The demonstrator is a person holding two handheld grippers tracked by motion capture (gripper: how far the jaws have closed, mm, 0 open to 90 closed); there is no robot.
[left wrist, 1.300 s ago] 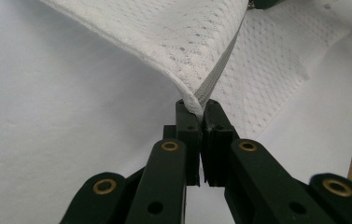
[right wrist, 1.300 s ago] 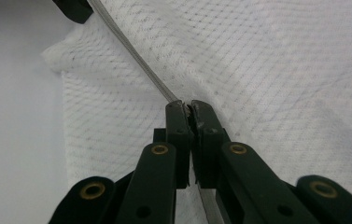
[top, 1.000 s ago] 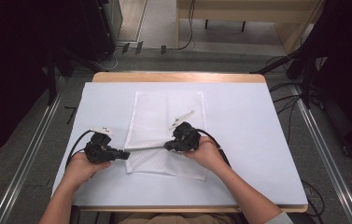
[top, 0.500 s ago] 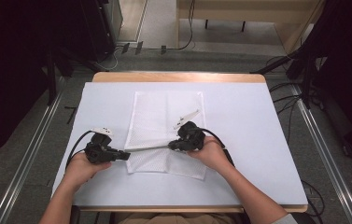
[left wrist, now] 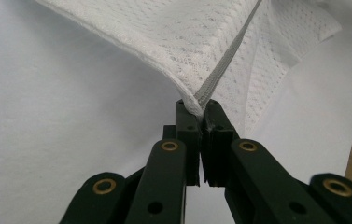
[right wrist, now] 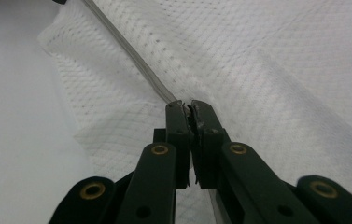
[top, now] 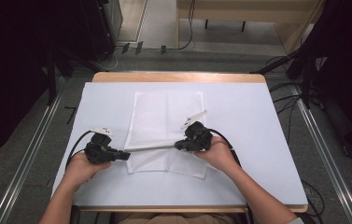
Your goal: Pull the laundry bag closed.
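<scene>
A white mesh cloth (top: 166, 121) lies flat in the middle of the table, with its near edge lifted and pulled taut into a thin line between the two grippers. My left gripper (top: 126, 155) is shut on the cloth's near left corner; in the left gripper view the hem (left wrist: 220, 74) runs straight out of the closed jaws (left wrist: 200, 103). My right gripper (top: 177, 145) is shut on the same edge farther right, and the cloth (right wrist: 239, 65) spreads beyond its jaws (right wrist: 190, 105). A fold of the cloth (top: 169, 163) hangs under the taut edge onto the table.
The white table sheet (top: 253, 121) covers the wooden table (top: 178, 77). Black cables (top: 78, 147) trail from both grippers. Dark equipment stands beyond the table's far left, and metal rails (top: 29, 154) run along both sides on the floor.
The right gripper has shifted a little to the right along the cloth's near edge, stretching it tighter. The left gripper has stayed where it was.
</scene>
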